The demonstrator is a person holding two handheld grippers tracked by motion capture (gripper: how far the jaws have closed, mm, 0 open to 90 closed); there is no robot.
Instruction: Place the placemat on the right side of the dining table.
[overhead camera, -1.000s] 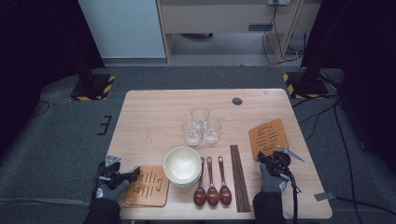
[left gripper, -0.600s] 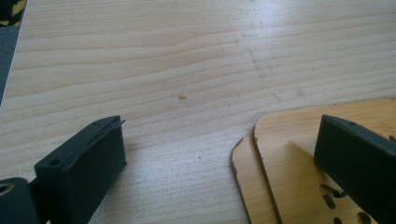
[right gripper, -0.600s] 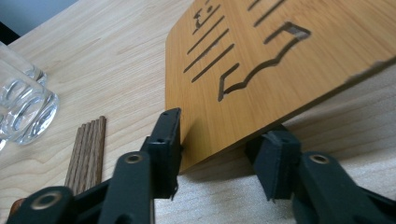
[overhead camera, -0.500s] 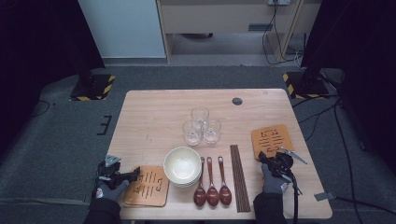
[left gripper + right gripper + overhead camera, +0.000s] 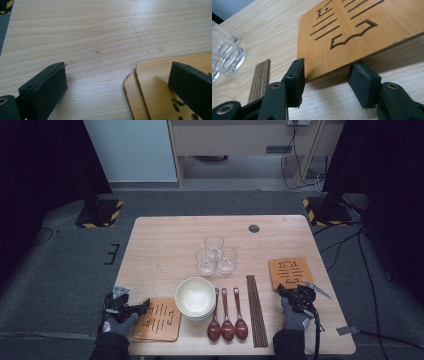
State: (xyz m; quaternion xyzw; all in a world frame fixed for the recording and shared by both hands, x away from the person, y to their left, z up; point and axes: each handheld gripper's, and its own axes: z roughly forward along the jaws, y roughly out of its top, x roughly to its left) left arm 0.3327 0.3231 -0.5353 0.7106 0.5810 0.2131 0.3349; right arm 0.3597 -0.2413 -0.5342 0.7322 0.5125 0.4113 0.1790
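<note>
Counting left to right: left gripper (image 5: 134, 309) released over two stacked mats (image 5: 159, 319); bowls (image 5: 195, 297); three glasses (image 5: 216, 255); three spoons (image 5: 227, 317); chopsticks (image 5: 256, 310); one mat (image 5: 352, 30) far right, near edge between the right gripper (image 5: 327, 75), jaws just opening, edge lifted in right gripper view.

Light wooden bench (image 5: 165, 245) stands on dark grey carpet (image 5: 60, 275). Behind it, a pale blue panel (image 5: 132, 150), a wooden cabinet (image 5: 240, 137), cables (image 5: 295, 167), and black stands on yellow-striped bases (image 5: 100, 212).
</note>
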